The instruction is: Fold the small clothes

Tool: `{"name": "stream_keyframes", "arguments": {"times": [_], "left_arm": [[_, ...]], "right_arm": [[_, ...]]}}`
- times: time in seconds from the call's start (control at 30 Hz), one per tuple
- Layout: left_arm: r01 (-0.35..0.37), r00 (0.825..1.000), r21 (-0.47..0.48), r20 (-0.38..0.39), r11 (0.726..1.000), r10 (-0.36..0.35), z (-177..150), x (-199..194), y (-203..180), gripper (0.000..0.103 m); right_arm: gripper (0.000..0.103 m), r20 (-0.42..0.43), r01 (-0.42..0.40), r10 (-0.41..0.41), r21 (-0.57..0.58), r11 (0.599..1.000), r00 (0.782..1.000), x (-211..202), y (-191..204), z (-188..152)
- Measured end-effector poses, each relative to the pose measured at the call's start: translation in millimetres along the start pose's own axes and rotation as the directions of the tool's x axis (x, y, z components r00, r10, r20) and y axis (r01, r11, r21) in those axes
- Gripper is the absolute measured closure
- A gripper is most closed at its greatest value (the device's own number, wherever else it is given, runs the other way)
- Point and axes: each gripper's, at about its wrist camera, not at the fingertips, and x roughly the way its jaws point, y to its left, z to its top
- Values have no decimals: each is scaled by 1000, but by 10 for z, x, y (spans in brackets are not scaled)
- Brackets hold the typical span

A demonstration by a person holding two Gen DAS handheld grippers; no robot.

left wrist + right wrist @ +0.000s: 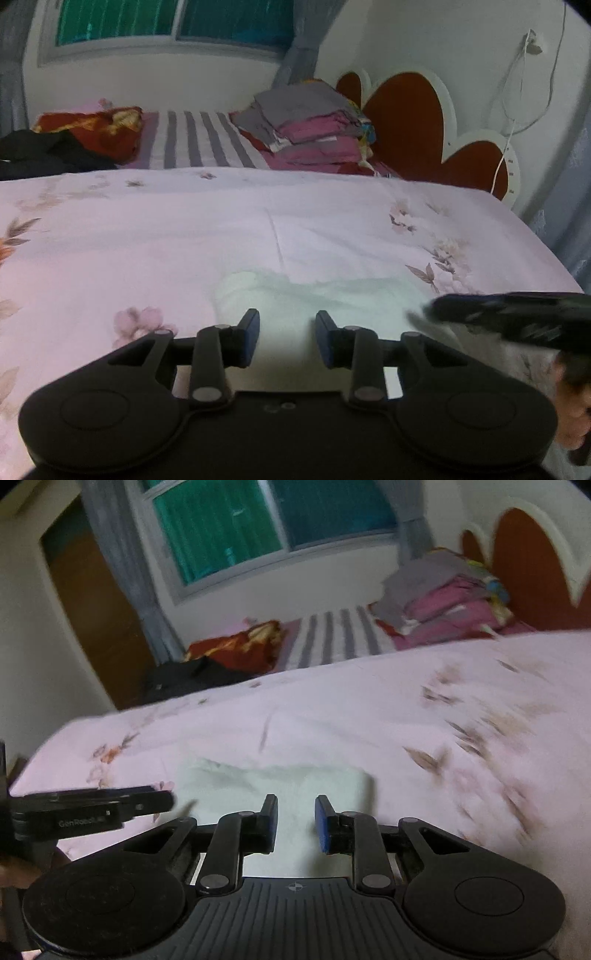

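Note:
A small pale white garment (pixel 317 299) lies flat and folded on the pink floral bedsheet (pixel 147 236). It also shows in the right wrist view (pixel 280 782). My left gripper (pixel 287 338) is open and empty, just above the garment's near edge. My right gripper (pixel 295 823) is open and empty, over the garment's near part. The right gripper appears blurred at the right of the left wrist view (pixel 509 314). The left gripper appears at the left of the right wrist view (pixel 92 808).
A stack of folded grey and pink clothes (pixel 314 125) sits by the red and white headboard (pixel 406 118). A red cloth (pixel 103 129) and a dark garment (pixel 48 155) lie at the far left. The bed's right edge (pixel 546 251) drops off.

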Motion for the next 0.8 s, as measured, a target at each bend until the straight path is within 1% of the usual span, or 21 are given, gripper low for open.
{"name": "stream_keyframes", "arguments": {"times": [0.03, 0.07, 0.1, 0.13, 0.17, 0.2, 0.33, 0.37, 0.4, 0.43, 0.47, 0.5, 0.53, 0.63, 0.67, 0.7, 0.73, 0.8], "left_arm": [[5, 1000, 10, -13, 1000, -5, 2, 100, 1, 71], [-6, 999, 22, -50, 1000, 7, -32, 239, 11, 69], [-1, 996, -4, -89, 1000, 1, -93, 364, 59, 68], [20, 998, -59, -57, 998, -23, -139, 358, 124, 67], [35, 998, -92, -50, 995, -40, -153, 349, 176, 67], [41, 998, -96, -48, 994, -46, -152, 331, 192, 67], [15, 999, -48, -41, 999, -17, -151, 286, 135, 67], [7, 999, -35, -37, 999, -8, -121, 239, 99, 70], [9, 1000, -9, -18, 1000, -9, -110, 124, 44, 70], [17, 1000, 6, 2, 1000, -17, -127, -6, -12, 70], [40, 999, 3, 13, 999, -40, -140, -115, -33, 70], [60, 998, 4, 12, 998, -60, -186, -193, -50, 70], [60, 998, 16, 2, 998, -60, -257, -235, -98, 70], [56, 998, 45, -26, 997, -55, -422, -178, -189, 71], [57, 998, 45, -29, 997, -55, -463, -140, -213, 71], [57, 998, 53, -25, 997, -56, -498, -123, -225, 72], [45, 999, 65, -18, 997, -44, -515, -122, -251, 72], [29, 999, 94, -23, 995, -27, -505, -149, -305, 72]], "right_arm": [[80, -29, 5, -6, -28, 1000, 1000, 172, 37, 34], [80, -68, 14, -18, -51, 999, 998, 361, 41, 35], [82, -112, 46, -55, -82, 996, 992, 529, 23, 3], [82, -137, 97, -112, -114, 989, 984, 673, -34, -64], [82, -108, 89, -99, -92, 992, 989, 684, -111, -98], [81, -114, 85, -92, -63, 994, 989, 663, -154, -85], [81, -99, 101, -113, -114, 988, 989, 641, -97, -129], [81, -100, 98, -110, -111, 989, 989, 647, -102, -128], [81, -106, 96, -106, -96, 991, 989, 630, -117, -105], [81, -103, 99, -106, -76, 992, 989, 559, -122, -66], [81, -80, 92, -98, -73, 993, 992, 458, -120, -40], [81, -48, 79, -84, -85, 993, 995, 306, -80, -38], [81, -37, 61, -65, -101, 993, 997, 176, -49, -58], [81, -67, 8, -19, -162, 987, 998, 38, 28, -185], [81, -105, -16, -2, -167, 986, 994, 75, 28, -248], [81, -142, 2, -28, -180, 984, 989, 146, 28, -318], [81, -156, 28, -60, -198, 980, 986, 190, 11, -393], [81, -149, 32, -56, -160, 987, 987, 160, -53, -427]]}}
